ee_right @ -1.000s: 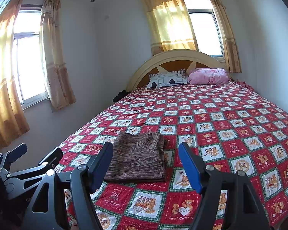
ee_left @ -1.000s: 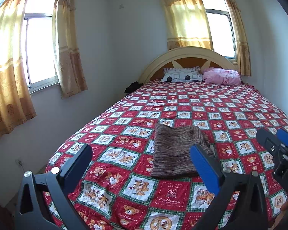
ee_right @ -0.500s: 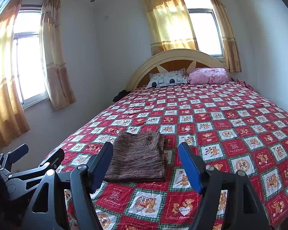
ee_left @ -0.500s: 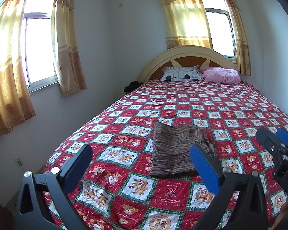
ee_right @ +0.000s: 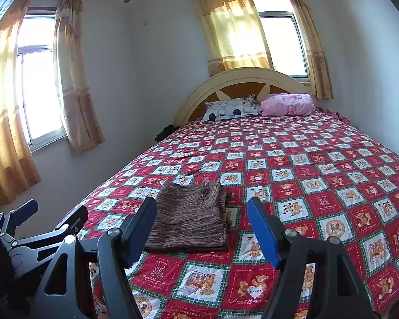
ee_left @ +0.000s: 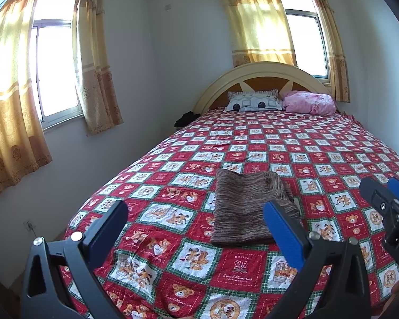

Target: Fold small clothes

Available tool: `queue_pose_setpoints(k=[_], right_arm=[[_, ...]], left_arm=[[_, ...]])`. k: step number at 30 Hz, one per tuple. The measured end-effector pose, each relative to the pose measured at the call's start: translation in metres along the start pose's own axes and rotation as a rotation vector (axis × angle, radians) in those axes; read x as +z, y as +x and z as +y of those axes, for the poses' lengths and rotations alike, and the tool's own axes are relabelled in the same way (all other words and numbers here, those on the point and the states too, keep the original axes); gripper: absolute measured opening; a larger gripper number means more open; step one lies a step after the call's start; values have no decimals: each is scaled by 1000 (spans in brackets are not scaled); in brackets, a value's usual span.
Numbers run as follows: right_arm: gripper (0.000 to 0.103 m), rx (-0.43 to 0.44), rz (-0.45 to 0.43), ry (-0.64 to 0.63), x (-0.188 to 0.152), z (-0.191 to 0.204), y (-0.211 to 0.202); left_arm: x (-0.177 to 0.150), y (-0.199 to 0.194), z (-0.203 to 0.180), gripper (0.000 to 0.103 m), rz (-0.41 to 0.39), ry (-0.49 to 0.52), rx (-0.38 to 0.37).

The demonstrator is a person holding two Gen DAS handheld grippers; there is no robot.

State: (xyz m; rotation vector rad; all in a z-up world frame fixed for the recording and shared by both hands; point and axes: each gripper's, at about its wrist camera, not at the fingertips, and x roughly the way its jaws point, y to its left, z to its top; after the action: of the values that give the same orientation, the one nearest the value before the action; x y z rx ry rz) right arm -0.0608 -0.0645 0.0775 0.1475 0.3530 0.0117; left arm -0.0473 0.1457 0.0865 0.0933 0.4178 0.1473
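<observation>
Both grippers wait, jaws spread and empty, short of a folded brown knit.

I hold the left gripper (ee_left: 195, 219) and right gripper (ee_right: 202, 218) above the bed's near edge; the brown knit (ee_right: 188, 219) lies folded on the teddy-bear quilt (ee_right: 319, 164). I'd square its loose right edge first. Curtained windows, pillows beyond.

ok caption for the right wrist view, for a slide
Open right tongs hover before a folded brown knit garment on a teddy-bear patchwork bedspread.

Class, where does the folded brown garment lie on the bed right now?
In both wrist views the folded brown garment lies flat on the red patchwork bedspread near the bed's foot, far from the pillows.
</observation>
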Motion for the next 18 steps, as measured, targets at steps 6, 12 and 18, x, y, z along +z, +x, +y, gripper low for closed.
queue_pose_setpoints(k=[6,12,18], right_arm=[[71,0,3,0,0,1,1],[71,3,11,-4,-2,0,2],[71,5,13,-3,-2,-1,2]], left_arm=[[-1,4,1,103,28,-15,-32],[-2,10,8,103,74,-69,-123],[-5,15,5,103,88,-56,-86]])
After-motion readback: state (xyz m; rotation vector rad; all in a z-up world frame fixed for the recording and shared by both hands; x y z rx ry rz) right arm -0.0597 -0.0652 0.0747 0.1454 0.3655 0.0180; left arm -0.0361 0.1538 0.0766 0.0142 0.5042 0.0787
